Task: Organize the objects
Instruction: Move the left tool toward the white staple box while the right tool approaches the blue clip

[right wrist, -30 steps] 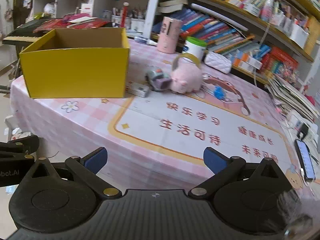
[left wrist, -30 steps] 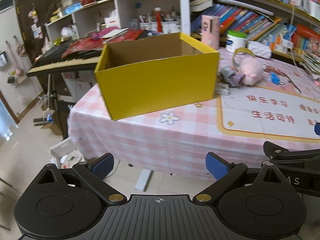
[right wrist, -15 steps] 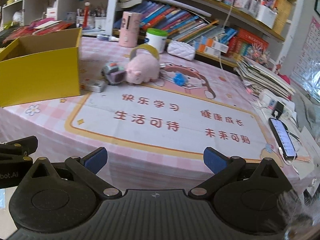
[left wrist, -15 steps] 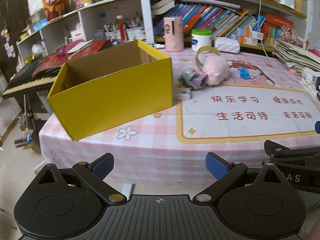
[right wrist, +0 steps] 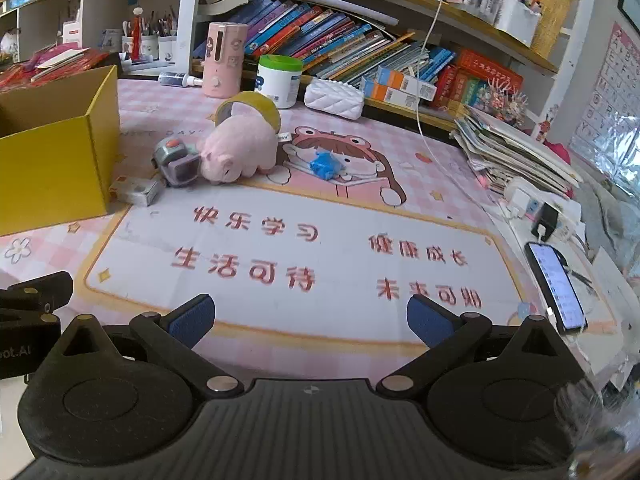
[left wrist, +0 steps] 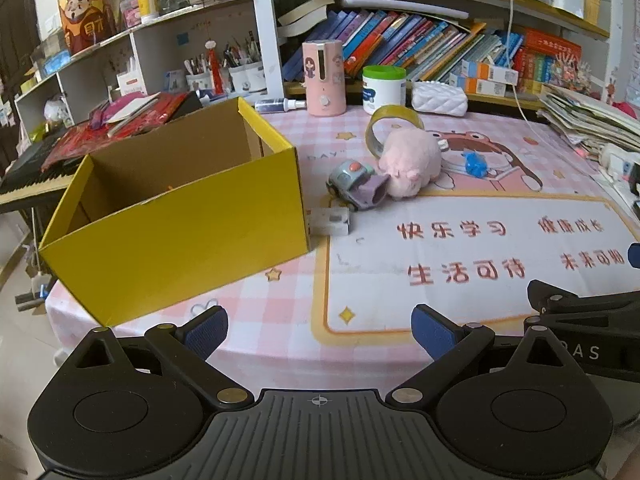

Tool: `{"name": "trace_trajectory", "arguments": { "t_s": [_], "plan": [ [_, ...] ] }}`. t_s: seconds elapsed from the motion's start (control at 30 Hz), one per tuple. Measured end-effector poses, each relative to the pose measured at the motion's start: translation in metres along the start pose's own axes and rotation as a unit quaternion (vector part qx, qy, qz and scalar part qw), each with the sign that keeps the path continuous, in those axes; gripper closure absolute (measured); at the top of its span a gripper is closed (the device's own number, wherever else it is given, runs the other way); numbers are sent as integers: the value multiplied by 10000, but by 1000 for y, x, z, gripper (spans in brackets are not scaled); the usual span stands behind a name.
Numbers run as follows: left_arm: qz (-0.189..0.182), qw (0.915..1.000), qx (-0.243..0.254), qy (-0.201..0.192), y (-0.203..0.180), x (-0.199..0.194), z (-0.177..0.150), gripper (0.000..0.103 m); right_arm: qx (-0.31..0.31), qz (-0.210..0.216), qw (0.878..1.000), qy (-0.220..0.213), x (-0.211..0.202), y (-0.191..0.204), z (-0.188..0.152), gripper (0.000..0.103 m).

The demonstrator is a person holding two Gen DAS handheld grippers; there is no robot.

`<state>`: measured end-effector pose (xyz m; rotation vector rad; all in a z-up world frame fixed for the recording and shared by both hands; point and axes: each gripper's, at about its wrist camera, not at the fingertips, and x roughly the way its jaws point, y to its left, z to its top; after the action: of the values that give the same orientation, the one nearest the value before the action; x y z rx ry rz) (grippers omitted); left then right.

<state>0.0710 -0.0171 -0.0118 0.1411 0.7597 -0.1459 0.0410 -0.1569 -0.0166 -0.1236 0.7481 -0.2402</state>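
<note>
An open yellow cardboard box [left wrist: 180, 224] [right wrist: 48, 168] stands on the left of the pink checked table. To its right lie a small grey box [left wrist: 330, 221] [right wrist: 138, 191], a grey toy car [left wrist: 356, 182] [right wrist: 176, 162], a pink plush pig [left wrist: 408, 158] [right wrist: 236, 150], a roll of yellow tape [left wrist: 394, 126] [right wrist: 250, 106] and a small blue toy [left wrist: 474, 163] [right wrist: 326, 163]. My left gripper [left wrist: 316, 326] hangs open at the table's near edge, in front of the box. My right gripper [right wrist: 308, 318] is open over the printed mat's near side. Both hold nothing.
At the back stand a pink canister [left wrist: 323, 76], a white tub with a green lid [left wrist: 383, 90], a white quilted pouch [left wrist: 439, 98] and shelves of books. A phone [right wrist: 556, 284], chargers and stacked papers [right wrist: 512, 148] crowd the right edge. A keyboard [left wrist: 24, 176] sits left.
Both views have swung to the right and moved closer to the table. The box has shifted left in view, and the toys and mat now lie nearer the middle. Both grippers have stayed open.
</note>
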Motion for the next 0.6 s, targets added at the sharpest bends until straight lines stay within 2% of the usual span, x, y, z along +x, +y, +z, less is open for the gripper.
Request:
{"name": "trace_trajectory", "arguments": {
  "t_s": [0.6],
  "plan": [
    [189,9991,-361,132,-22,49,44,4,-350,436,9984,58,72,-22,54,0]
  ]
}}
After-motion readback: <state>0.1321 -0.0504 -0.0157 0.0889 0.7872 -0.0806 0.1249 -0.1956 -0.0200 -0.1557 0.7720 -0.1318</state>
